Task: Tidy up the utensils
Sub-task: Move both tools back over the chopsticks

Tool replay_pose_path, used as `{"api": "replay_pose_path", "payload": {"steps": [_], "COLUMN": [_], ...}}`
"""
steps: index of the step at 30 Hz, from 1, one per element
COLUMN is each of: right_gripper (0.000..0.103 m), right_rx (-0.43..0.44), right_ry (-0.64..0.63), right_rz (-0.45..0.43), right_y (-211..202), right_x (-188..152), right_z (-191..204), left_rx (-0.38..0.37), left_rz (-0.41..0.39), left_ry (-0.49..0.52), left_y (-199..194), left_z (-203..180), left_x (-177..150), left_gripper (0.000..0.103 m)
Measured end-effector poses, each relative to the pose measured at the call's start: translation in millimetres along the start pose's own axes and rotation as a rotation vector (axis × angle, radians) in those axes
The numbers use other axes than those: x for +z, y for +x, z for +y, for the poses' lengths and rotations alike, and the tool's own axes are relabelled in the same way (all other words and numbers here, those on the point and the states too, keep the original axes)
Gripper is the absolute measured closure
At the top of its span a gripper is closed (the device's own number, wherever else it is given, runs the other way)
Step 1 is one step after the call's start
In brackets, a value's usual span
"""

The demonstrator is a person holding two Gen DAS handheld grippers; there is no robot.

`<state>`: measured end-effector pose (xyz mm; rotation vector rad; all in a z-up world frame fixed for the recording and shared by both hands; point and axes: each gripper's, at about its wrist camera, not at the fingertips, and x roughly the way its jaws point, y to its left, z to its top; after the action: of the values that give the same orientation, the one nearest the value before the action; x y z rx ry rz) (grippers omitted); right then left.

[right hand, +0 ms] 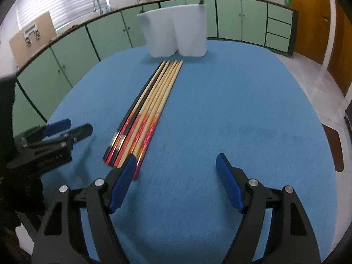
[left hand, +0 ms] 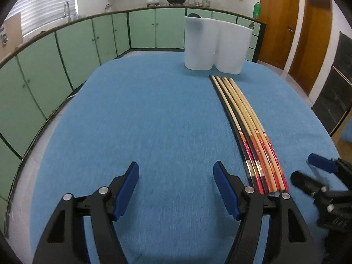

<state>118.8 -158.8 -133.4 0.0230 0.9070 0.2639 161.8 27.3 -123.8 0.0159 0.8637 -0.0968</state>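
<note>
- While both claws stood idle over the blue cloth (left hand: 132, 110), nothing was yet gripped; I judged the first pick still to come.
- Left gripper (left hand: 176, 186): jaws spread wide, empty, low centre of the left wrist view, bare cloth between the pads.
- Right gripper (right hand: 176, 181): jaws likewise wide apart and empty; its left pad sat just beside, perhaps over, the painted ends of the chopsticks (right hand: 151, 101).
- Chopsticks: a tight bundle lying flat, side by side, running from lower centre-left of the right wrist view up toward the white holder (right hand: 176, 30); in the left wrist view they lay right of centre. Tips near the holder's foot, not clearly touching.
- Holder: upright, two-lobed, upper centre of both views; a dark utensil tip showed above its rim, contents otherwise hidden.
- Next move, as I read it: shift the right gripper leftward to straddle the painted ends, close on one or a pair, lift, tip upright, drop into a compartment.
- Risk: neighbouring sticks rolling apart.
</note>
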Motion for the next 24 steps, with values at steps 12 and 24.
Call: {"api": "replay_pose_path", "payload": {"steps": [12, 24], "right_gripper": [0.031, 0.079], "right_rx": [-0.121, -0.031], "right_ry": [-0.068, -0.077], "right_rz": [0.016, 0.008], "right_y": [1.2, -2.5], "right_x": [-2.3, -6.6], "right_z": [1.9, 10.5], "left_rx": [-0.012, -0.023], "left_rz": [0.022, 0.029], "left_ry": [0.026, 0.039], "left_y": [-0.4, -0.6], "left_z": [-12.2, -15.6], "left_x": [-6.3, -6.5], "left_gripper": [0.034, 0.032]}}
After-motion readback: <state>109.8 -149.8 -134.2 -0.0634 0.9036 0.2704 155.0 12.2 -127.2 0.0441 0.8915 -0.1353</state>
